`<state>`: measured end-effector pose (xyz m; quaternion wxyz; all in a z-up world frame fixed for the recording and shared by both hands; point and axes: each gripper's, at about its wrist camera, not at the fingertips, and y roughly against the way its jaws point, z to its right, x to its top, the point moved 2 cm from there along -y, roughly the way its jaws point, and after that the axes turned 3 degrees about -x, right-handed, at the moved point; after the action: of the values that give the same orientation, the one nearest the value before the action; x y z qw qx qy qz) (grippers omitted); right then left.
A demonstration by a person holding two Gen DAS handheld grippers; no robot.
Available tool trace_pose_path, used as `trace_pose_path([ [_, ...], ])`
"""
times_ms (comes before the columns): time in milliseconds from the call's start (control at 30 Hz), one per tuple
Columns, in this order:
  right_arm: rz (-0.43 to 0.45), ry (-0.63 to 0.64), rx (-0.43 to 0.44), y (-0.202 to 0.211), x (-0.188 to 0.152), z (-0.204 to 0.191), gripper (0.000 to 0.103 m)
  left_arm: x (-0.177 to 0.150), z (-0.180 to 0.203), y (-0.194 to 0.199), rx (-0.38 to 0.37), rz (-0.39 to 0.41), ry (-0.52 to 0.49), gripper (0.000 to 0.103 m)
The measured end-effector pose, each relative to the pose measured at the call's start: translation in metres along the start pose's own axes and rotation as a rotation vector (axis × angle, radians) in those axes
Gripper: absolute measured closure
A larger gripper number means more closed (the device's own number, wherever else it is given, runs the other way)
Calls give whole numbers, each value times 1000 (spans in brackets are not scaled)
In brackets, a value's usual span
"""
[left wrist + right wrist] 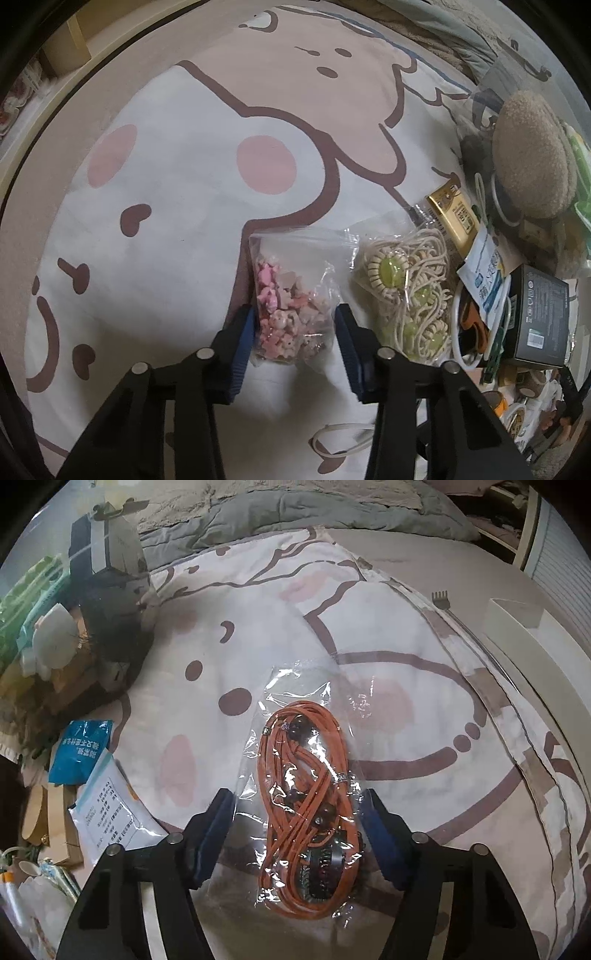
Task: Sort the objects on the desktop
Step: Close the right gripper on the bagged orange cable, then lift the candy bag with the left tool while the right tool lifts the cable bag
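Note:
A clear bag of pink beads (291, 306) lies on the cartoon-print bedsheet (177, 206) in the left wrist view. My left gripper (295, 328) points down at it, and both blue pads press against the bag's sides. In the right wrist view a clear plastic bag with a coiled orange cord (306, 786) lies flat on the sheet. My right gripper (299, 819) straddles its near half. The blue pads stand just outside the plastic's edges, and the cord sits loose in the gap.
Beside the bead bag lies a bag of cream coiled cords (402, 288). To the right are a gold packet (454, 214), a tan plush (532, 158) and a dark box (535, 321). A blue packet (81, 749) and white leaflet bag (110, 812) lie to the left. A white box (524, 646) stands at the far right.

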<state>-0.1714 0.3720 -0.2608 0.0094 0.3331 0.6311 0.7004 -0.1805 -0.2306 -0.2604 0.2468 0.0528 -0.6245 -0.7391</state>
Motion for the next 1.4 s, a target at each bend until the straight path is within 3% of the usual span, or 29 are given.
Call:
trace_pose_path([
  [67, 7, -6, 15, 0, 3, 0, 46, 0, -1, 0, 8, 0, 0, 65],
  [333, 22, -52, 65, 2, 8, 8, 60, 1, -1, 7, 14, 28, -7, 74],
  [600, 47, -72, 93, 14, 9, 11, 60, 2, -2, 17, 3, 62, 4, 74],
  [867, 134, -75, 125, 50, 21, 12, 60, 1, 6, 38, -14, 97, 3, 74],
  [1400, 321, 58, 227, 150, 47, -25, 60, -4, 47, 124, -154, 242, -59, 74],
])
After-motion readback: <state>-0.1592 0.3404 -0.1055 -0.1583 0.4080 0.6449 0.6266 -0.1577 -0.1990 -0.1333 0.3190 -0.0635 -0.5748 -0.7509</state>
